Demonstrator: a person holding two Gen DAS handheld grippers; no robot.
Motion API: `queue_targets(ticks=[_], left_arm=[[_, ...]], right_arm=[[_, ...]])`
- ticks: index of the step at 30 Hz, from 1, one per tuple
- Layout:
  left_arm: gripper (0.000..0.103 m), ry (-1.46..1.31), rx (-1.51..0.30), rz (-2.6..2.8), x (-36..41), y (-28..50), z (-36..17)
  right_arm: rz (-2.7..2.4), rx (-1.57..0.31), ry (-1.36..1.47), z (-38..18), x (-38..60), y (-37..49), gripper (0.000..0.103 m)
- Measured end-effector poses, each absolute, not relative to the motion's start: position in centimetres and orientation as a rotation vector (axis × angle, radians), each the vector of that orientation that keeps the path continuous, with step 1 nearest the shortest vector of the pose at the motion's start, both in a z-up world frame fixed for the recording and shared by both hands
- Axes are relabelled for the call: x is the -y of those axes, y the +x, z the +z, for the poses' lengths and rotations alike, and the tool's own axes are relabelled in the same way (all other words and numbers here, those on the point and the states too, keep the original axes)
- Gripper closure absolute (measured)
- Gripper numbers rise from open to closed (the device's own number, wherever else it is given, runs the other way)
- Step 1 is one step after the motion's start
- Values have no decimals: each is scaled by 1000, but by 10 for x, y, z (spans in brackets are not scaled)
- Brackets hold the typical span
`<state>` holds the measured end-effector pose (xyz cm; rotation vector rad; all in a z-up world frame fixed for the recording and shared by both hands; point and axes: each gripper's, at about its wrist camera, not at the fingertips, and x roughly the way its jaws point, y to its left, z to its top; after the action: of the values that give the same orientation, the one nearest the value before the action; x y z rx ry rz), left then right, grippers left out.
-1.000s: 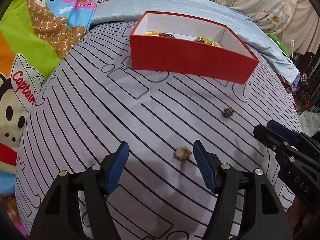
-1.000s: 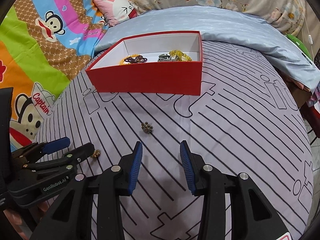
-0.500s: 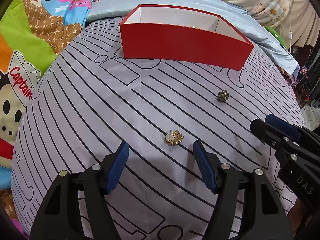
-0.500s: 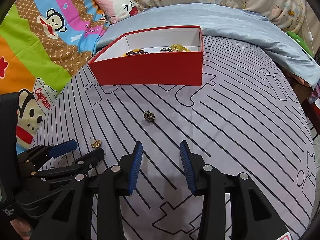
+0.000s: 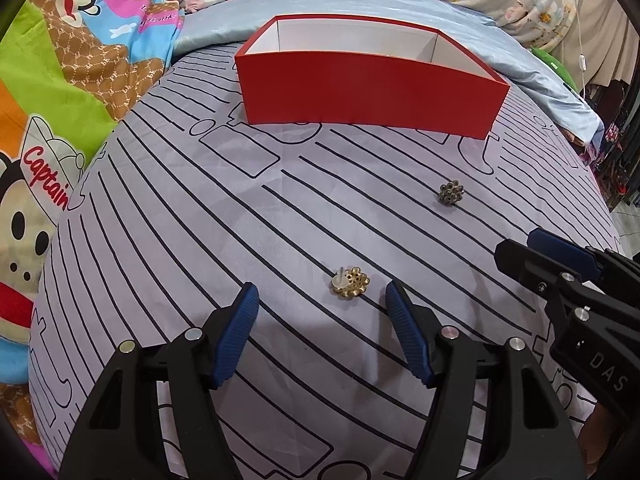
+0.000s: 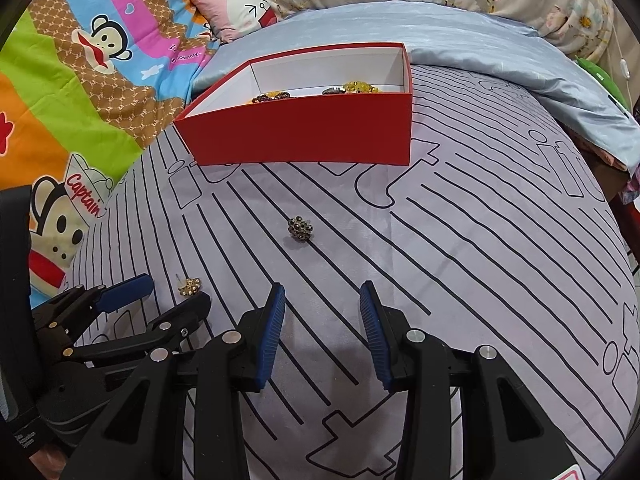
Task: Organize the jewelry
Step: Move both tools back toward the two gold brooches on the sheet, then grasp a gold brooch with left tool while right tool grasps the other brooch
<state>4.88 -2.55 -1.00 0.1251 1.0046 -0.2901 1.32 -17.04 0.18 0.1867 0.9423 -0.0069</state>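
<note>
In the left wrist view, the left gripper (image 5: 322,308) stands wide apart and empty, with the gold flower earring (image 5: 350,282) on the striped bedsheet (image 5: 160,216) just ahead, between its fingertips. The piece is small and flat, so the pads could pinch the soft cloth or push the earring away. In the right wrist view, the right gripper (image 6: 322,308) is also apart and empty, the dark cluster earring (image 6: 300,229) lies near ahead, and the red box (image 6: 300,132) already holds jewelry; a weak grip could drop a piece before the box.

Gold earring (image 5: 349,282) and dark earring (image 5: 451,193) lie before the red box (image 5: 360,88), which holds beaded jewelry (image 6: 352,88).
</note>
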Motion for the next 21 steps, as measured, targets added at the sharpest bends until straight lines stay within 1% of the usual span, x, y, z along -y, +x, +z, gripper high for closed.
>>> queue_targets(ticks=[5, 7, 9, 11, 21], left_arm=[[54, 124, -991, -311, 27, 47, -9], [63, 122, -985, -315, 26, 47, -8], [78, 111, -984, -327, 24, 48, -8], [86, 87, -990, -340, 21, 50, -7], [86, 28, -998, -362, 8, 53, -3]], right_arm=[[-8, -945, 190, 0, 171, 13, 64], [-8, -945, 190, 0, 171, 13, 64], [-8, -945, 191, 0, 171, 13, 64], [-8, -944, 191, 0, 171, 13, 64], [-1, -946, 188, 0, 173, 20, 66]])
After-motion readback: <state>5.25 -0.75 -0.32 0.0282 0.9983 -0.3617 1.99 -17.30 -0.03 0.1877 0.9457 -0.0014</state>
